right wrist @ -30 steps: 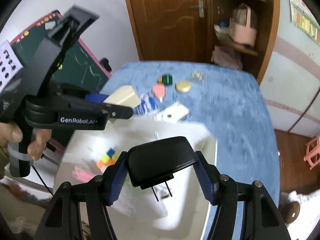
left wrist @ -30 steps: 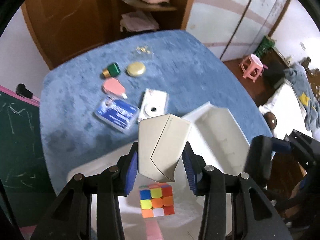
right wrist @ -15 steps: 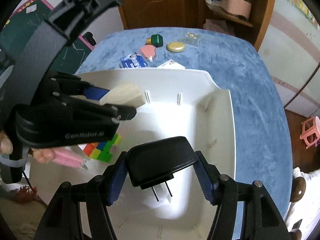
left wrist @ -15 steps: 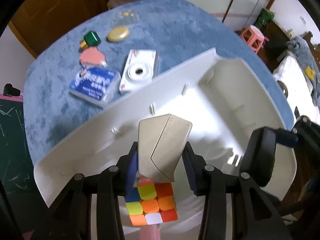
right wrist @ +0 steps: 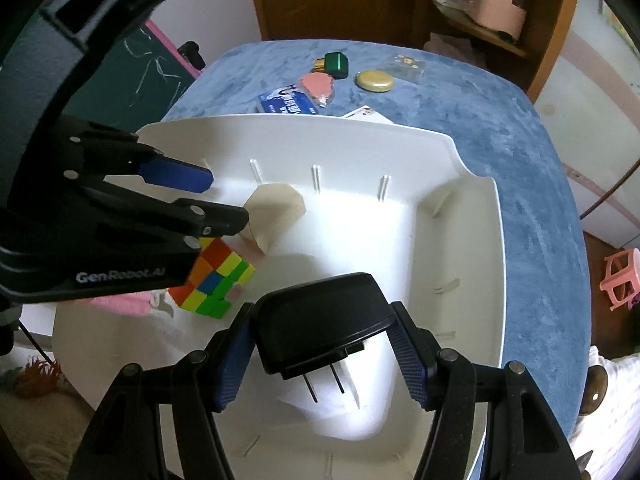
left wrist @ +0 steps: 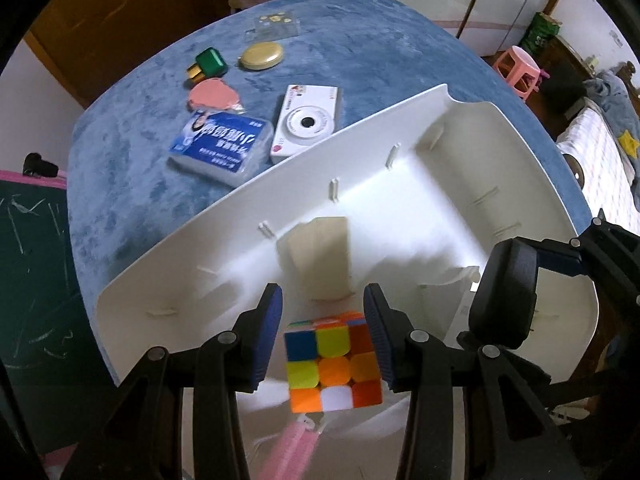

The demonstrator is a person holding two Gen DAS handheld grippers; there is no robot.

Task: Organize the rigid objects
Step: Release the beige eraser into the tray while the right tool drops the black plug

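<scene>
A white bin (left wrist: 532, 168) (right wrist: 480, 216) stands on the blue table. My left gripper (left wrist: 326, 320) (right wrist: 218, 200) is open above it. A beige box (left wrist: 318, 256) (right wrist: 274, 210), blurred, lies free in the bin ahead of the left fingers. A colourful cube (left wrist: 332, 360) (right wrist: 212, 280) and a pink item (left wrist: 288, 452) sit in the bin. My right gripper (right wrist: 320, 360) is shut on a black plug adapter (right wrist: 320, 320) (left wrist: 504, 288), held over the bin with its prongs pointing down.
On the table beyond the bin lie a white camera (left wrist: 306, 122), a blue-white pack (left wrist: 222, 144) (right wrist: 286, 102), a pink item (left wrist: 212, 94), a green box (left wrist: 208, 63) (right wrist: 334, 64), a gold disc (left wrist: 262, 55) (right wrist: 374, 80) and a clear packet (left wrist: 276, 24).
My left gripper opened and let go of the beige box, which dropped into the bin. Both grippers moved lower over the bin; the right still holds the adapter.
</scene>
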